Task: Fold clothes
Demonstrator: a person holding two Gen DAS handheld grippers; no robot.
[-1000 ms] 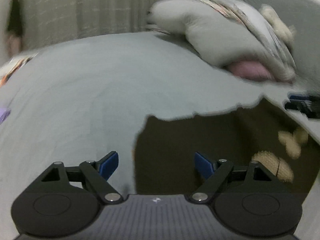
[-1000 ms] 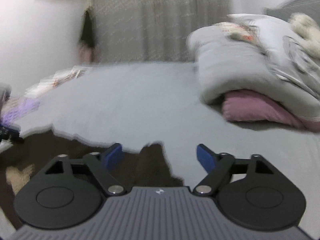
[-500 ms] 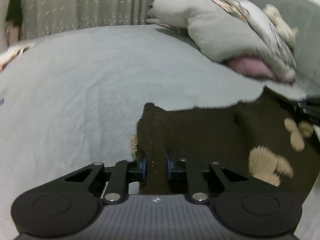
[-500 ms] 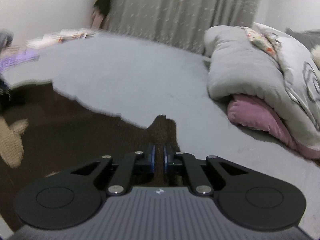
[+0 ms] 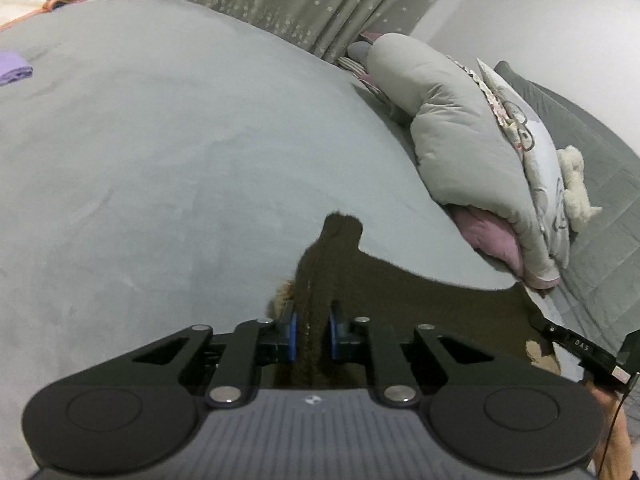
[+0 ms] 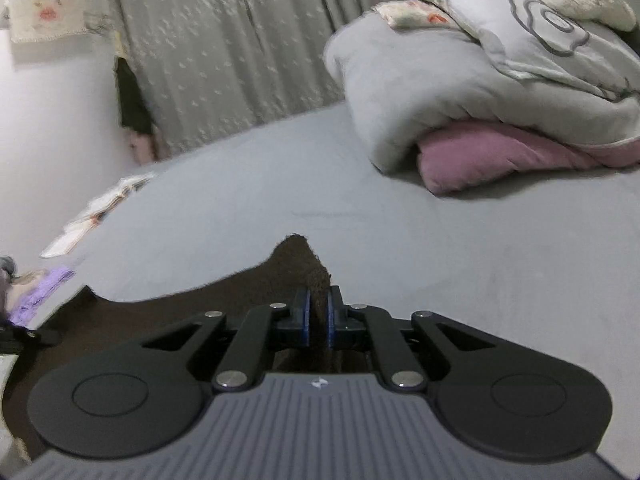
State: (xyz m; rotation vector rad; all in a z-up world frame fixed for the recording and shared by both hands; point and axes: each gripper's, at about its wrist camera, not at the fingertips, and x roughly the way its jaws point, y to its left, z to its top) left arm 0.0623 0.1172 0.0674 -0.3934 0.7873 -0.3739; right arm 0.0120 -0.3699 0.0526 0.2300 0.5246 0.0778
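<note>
A wide grey bedsheet [image 5: 160, 160] fills both views, grey patterned curtains [image 6: 224, 52] hanging behind it. The left gripper [image 5: 312, 338] has its blue-padded jaws pinched on a raised edge of the dark brown knitted garment [image 5: 420, 300]; the right gripper [image 6: 318, 318] pinches another raised corner of that garment (a fuzzy knit), which stretches between them above the sheet. Beyond lies a folded grey duvet [image 6: 440, 76] over a pink pillow [image 6: 492, 152], a cream plush toy [image 5: 576, 188] on top. Folded lilac cloth [image 5: 14, 68] lies far left.
</note>
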